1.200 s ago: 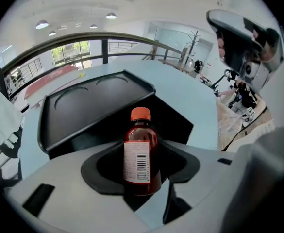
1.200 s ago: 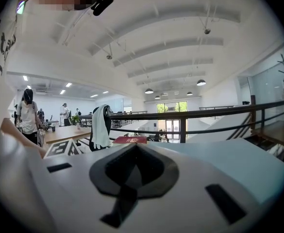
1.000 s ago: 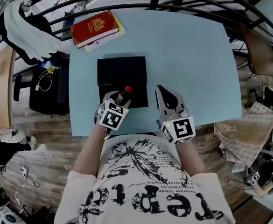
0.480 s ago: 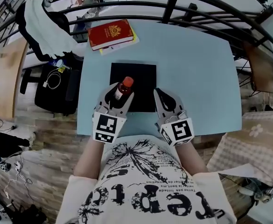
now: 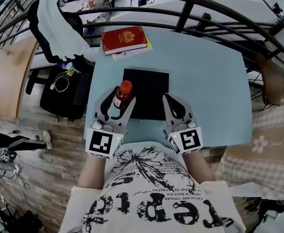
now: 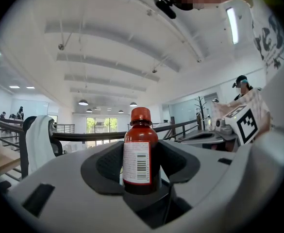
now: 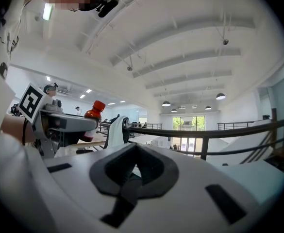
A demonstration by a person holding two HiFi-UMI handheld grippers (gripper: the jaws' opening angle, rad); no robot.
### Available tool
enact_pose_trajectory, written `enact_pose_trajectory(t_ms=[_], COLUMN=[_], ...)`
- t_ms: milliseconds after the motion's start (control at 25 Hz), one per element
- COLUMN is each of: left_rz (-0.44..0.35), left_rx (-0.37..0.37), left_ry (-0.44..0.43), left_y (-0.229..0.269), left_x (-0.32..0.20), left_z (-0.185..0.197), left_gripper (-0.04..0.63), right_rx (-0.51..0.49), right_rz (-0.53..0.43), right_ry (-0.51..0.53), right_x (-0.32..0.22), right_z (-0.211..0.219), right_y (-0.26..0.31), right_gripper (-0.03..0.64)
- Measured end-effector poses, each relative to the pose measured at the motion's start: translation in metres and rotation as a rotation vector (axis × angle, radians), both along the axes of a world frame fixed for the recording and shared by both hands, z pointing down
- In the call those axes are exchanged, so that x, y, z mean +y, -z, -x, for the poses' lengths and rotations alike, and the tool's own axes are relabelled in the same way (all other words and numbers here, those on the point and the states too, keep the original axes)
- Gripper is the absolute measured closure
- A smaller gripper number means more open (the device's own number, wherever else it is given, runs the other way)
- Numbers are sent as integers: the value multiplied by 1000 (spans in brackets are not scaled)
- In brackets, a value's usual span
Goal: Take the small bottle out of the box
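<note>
A small brown bottle (image 5: 123, 93) with a red cap and a white label is held upright in my left gripper (image 5: 118, 102), which is shut on its body. It hangs above the table just left of the flat black box (image 5: 149, 91). In the left gripper view the bottle (image 6: 140, 152) stands between the dark pads (image 6: 105, 166), lifted high with the ceiling behind it. My right gripper (image 5: 167, 98) rests at the box's right front corner, shut with nothing in it. The right gripper view shows its jaws (image 7: 132, 174) closed and the bottle (image 7: 94, 114) off to the left.
The light blue table (image 5: 205, 81) carries a red book (image 5: 125, 39) on a yellow one at its far left. A black railing (image 5: 180, 11) curves behind the table. A chair with a white cloth (image 5: 54, 28) and a black bag stand on the floor to the left.
My left gripper has risen with the bottle from the box's front edge and turned it upright. The right gripper has stayed in place, shut.
</note>
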State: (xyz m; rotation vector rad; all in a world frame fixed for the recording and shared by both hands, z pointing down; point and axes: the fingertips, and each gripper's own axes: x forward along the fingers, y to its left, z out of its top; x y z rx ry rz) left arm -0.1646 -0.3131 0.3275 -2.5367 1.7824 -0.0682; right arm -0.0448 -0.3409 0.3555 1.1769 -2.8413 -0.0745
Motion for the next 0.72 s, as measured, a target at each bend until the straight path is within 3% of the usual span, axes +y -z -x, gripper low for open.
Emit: enact_pose_trajectory(t_ms=[240, 720], left_rz=[-9, -7], left_rx=[36, 34], left_ry=[11, 7], left_y=[5, 10], left_x=[4, 5], left_z=[6, 5], left_gripper=[365, 365], right_rx=[-5, 5], right_rz=[-37, -45], right_ry=[-5, -32], right_x=[3, 3], right_z=[3, -1], right_y=[10, 14], right_gripper=[607, 607])
